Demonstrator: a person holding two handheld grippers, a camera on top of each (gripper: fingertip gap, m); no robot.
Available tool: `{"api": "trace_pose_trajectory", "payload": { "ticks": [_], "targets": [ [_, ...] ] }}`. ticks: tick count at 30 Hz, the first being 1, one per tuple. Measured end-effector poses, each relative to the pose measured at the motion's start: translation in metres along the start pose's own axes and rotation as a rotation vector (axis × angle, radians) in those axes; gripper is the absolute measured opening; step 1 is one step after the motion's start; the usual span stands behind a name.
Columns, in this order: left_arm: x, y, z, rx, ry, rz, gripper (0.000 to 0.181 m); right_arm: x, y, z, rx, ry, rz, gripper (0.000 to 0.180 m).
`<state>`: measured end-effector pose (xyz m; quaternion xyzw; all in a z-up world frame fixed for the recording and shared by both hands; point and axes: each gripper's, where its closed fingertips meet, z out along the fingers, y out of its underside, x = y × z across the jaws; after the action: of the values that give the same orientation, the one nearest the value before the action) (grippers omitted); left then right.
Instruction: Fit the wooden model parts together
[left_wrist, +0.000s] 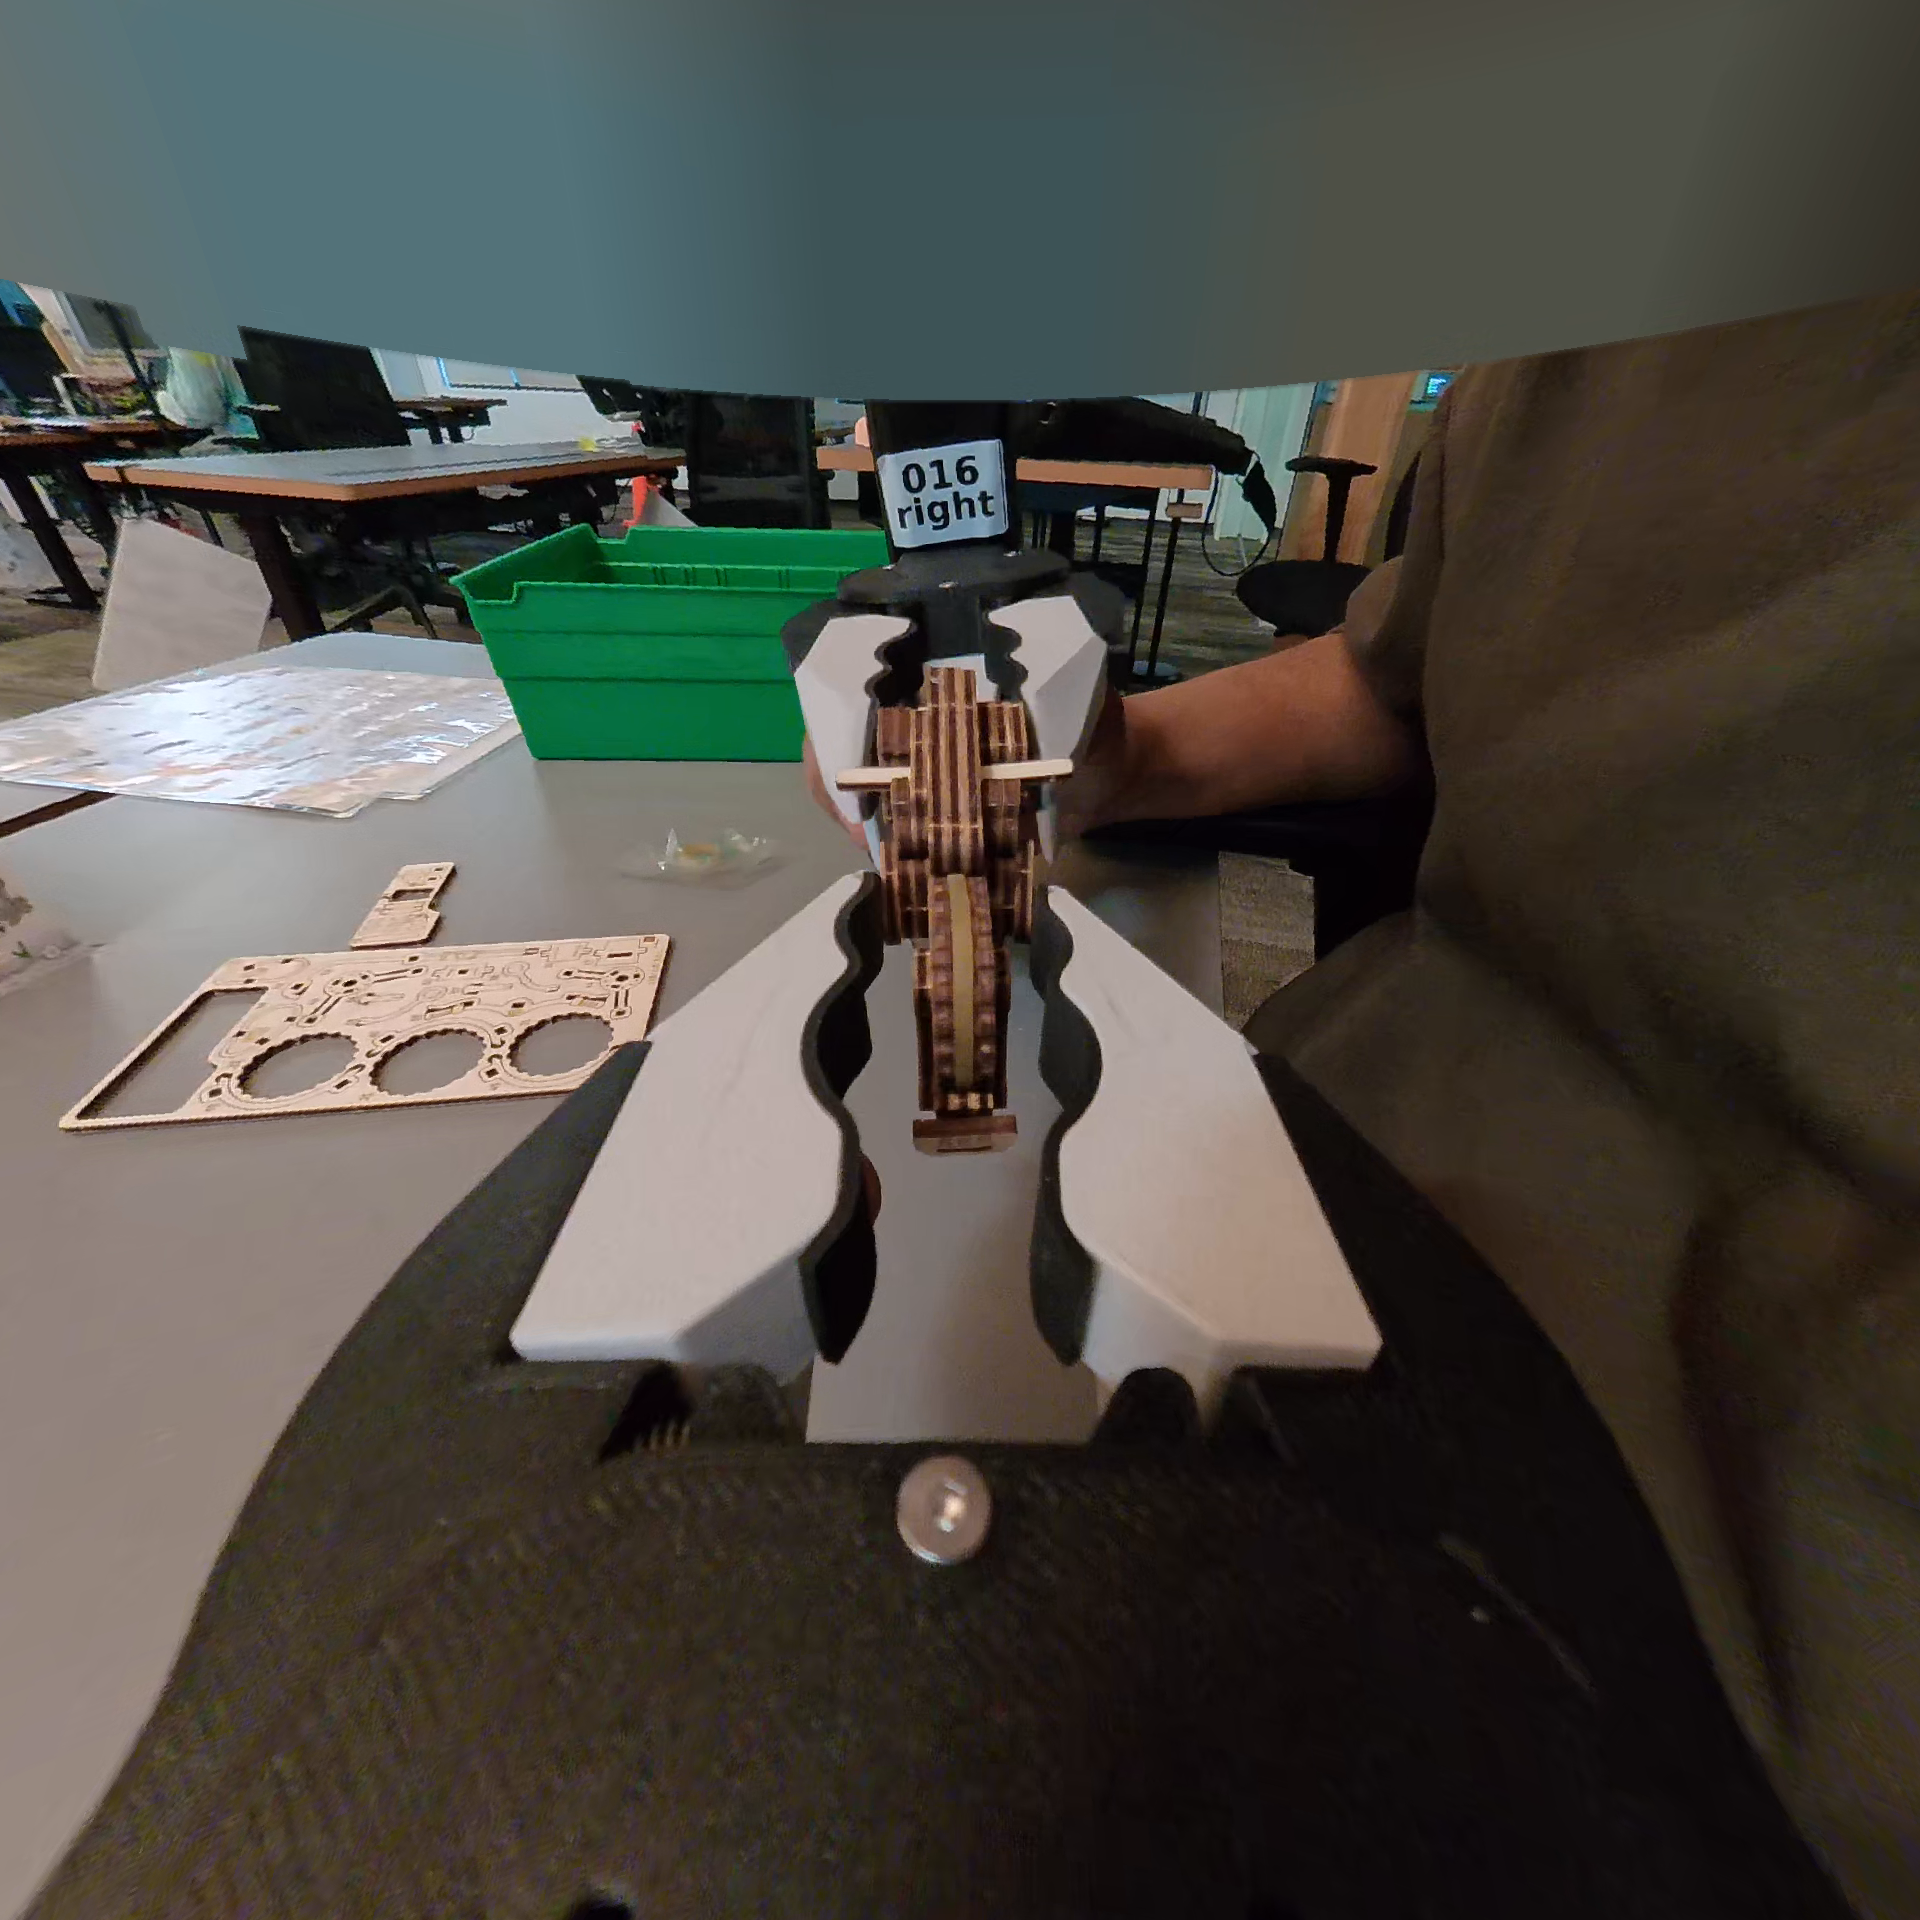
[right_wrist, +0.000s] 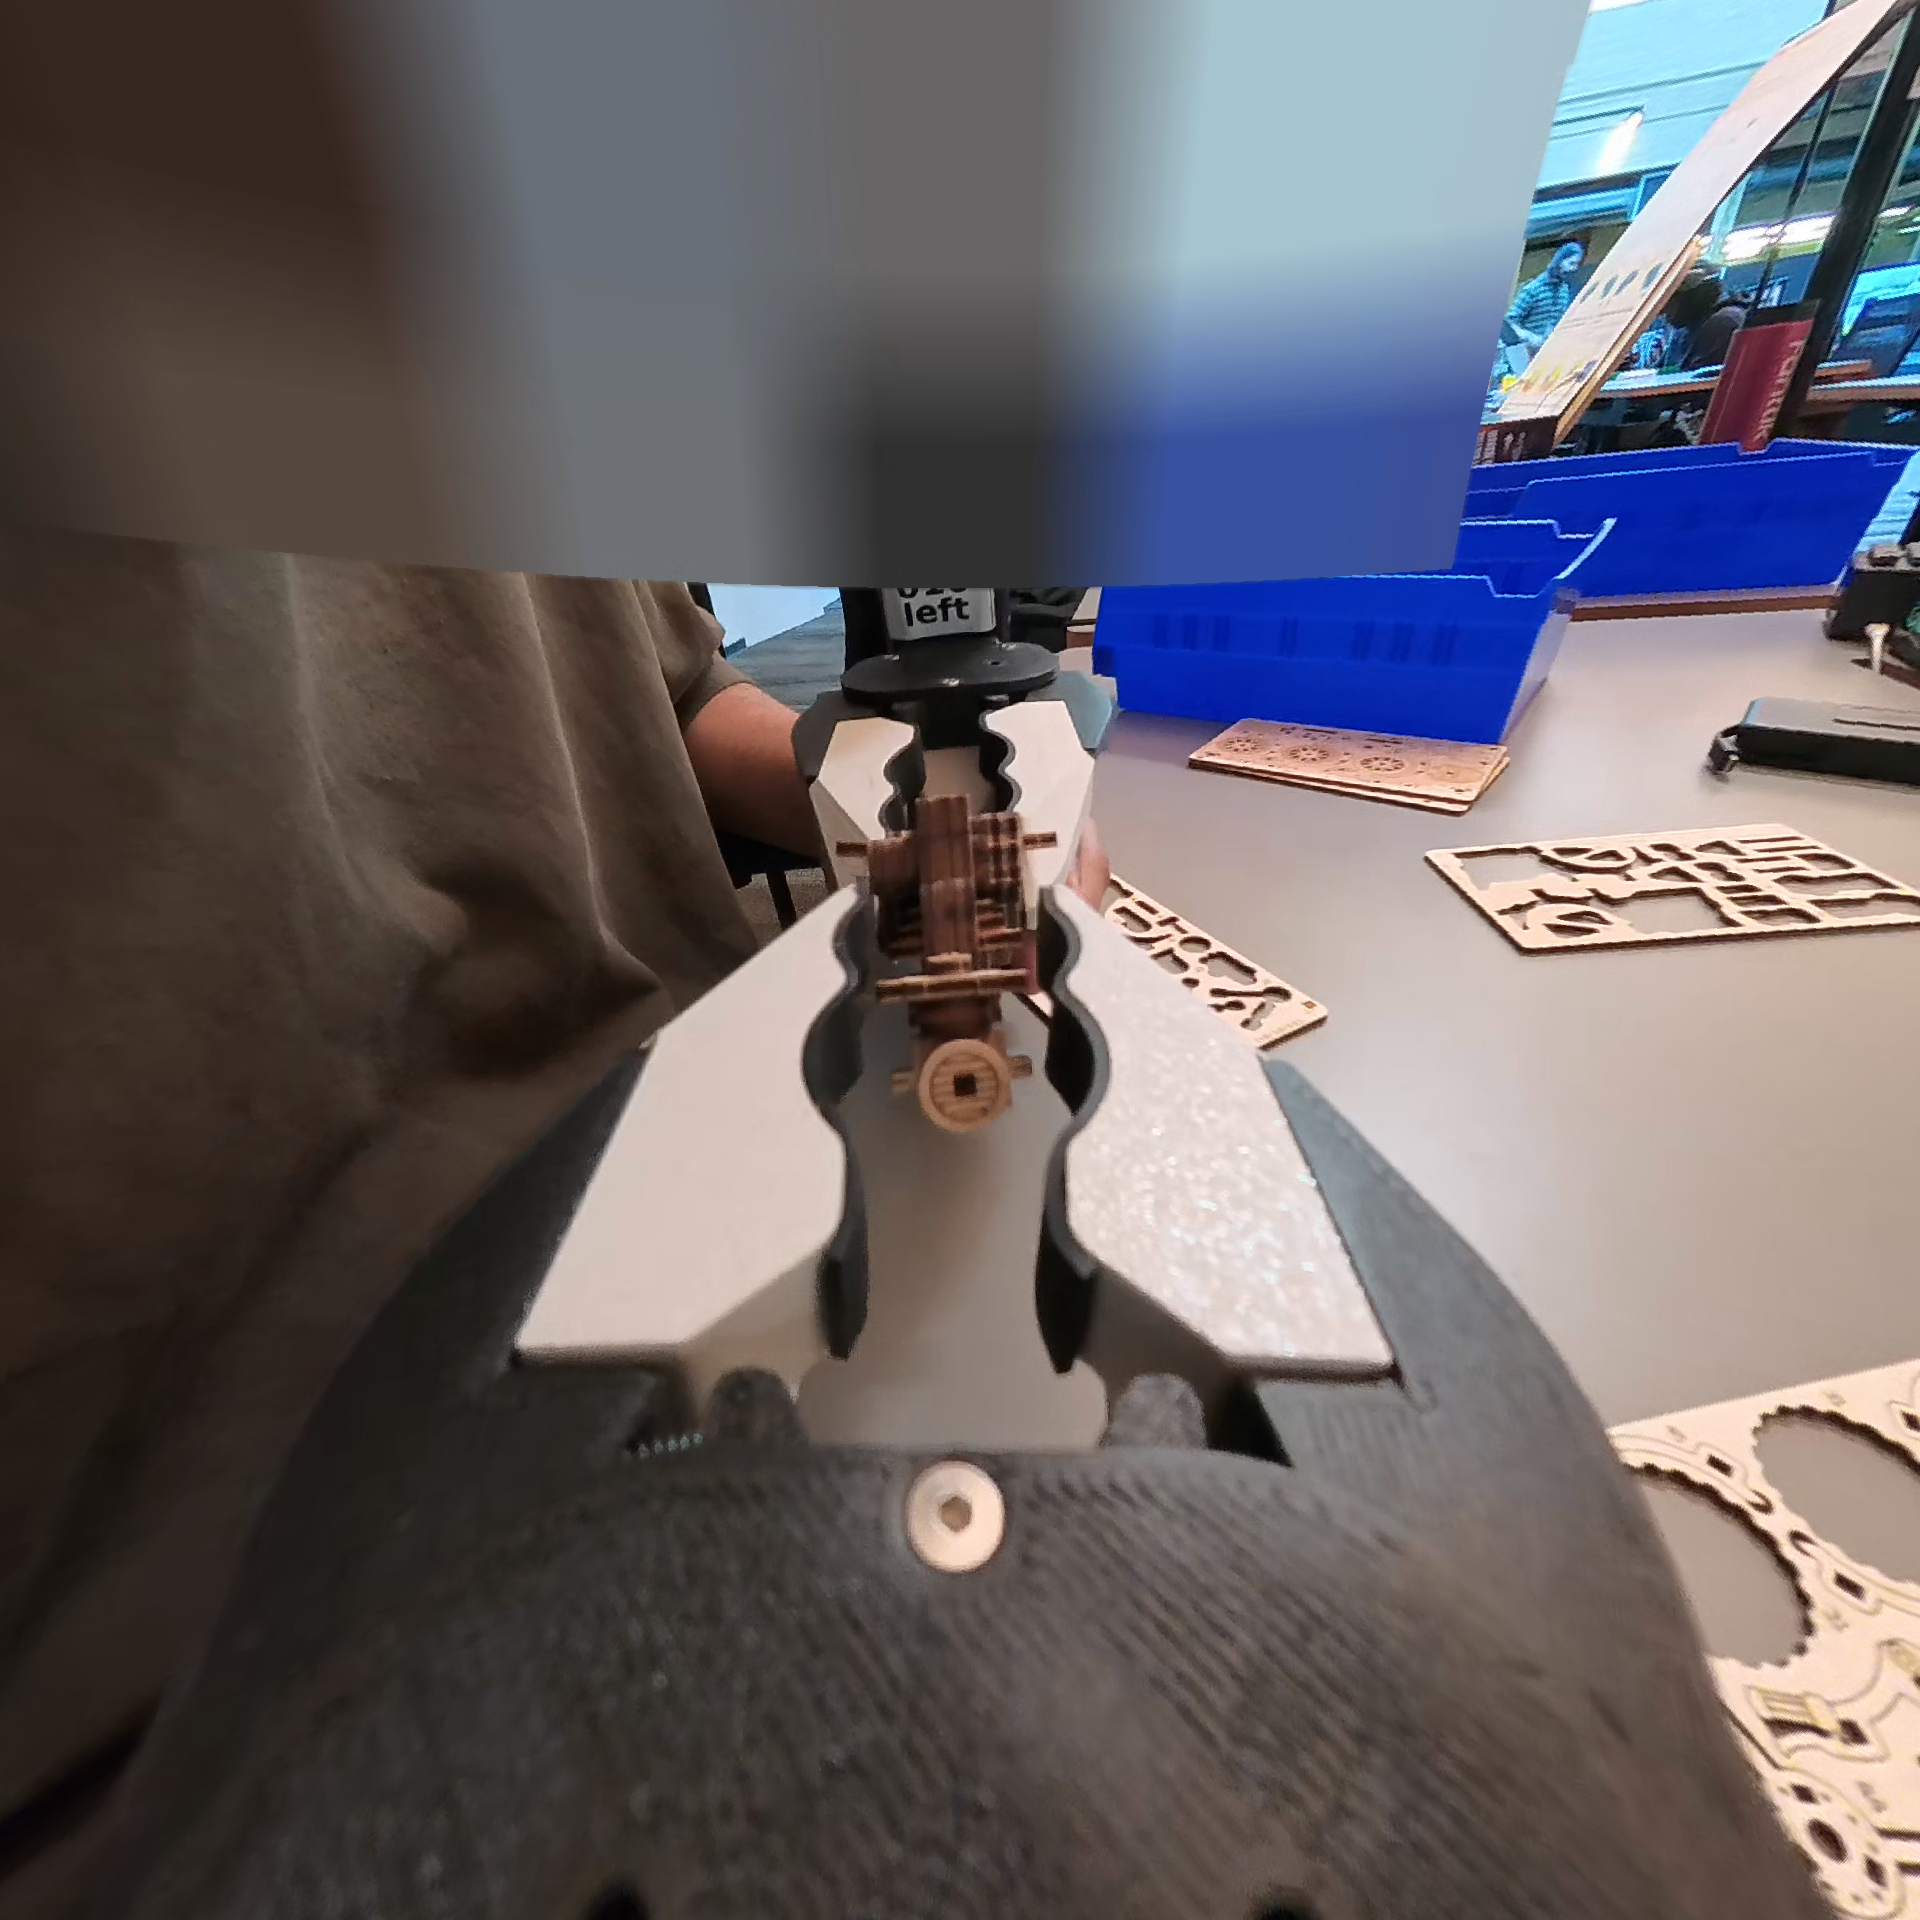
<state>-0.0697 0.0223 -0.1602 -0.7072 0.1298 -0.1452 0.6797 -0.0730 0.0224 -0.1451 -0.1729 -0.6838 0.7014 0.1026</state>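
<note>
Plywood gear assembly (left_wrist: 956, 894): light, stiff, brittle at tabs. Left gripper (left_wrist: 951, 904) and right gripper (right_wrist: 951, 914) both pinch it (opposite ends). Squeeze the layered body, not the thin cross-pin (left_wrist: 954, 774).

Soft indoor light, fisheye bending at edges, right wrist view slightly blurred, plastic sheet (left_wrist: 260, 727) glaring.

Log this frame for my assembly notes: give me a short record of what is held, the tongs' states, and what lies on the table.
held: wooden model, above the table, between both tongs
left tongs: shut on model
right tongs: shut on model
table, left view: green bin, cut-out sheet, small offcut, plastic bag
table, right view: blue bin, more sheets
</note>
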Motion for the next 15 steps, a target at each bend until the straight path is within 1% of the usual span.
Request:
{"api": "trace_pose_trajectory", "payload": {
  "ticks": [5,8,10,12,15],
  "targets": [
    [0.003,0.004,0.002,-0.013,0.013,-0.001,0.026,-0.001,0.001,0.001,-0.01,0.006,-0.027,0.025],
    [0.0,0.004,0.002,-0.018,-0.013,0.021,0.037,0.001,0.003,0.001,-0.026,0.019,-0.031,0.025],
    [-0.002,0.001,0.001,-0.004,-0.033,0.03,0.041,0.002,0.005,0.001,-0.037,0.023,-0.034,0.025],
    [-0.004,-0.002,-0.001,0.013,-0.04,0.023,0.04,0.001,0.005,0.001,-0.039,0.023,-0.035,0.025],
    [-0.004,-0.007,-0.003,0.039,-0.039,0.01,0.032,0.002,0.005,0.001,-0.041,0.026,-0.036,0.025]
  ]
}}
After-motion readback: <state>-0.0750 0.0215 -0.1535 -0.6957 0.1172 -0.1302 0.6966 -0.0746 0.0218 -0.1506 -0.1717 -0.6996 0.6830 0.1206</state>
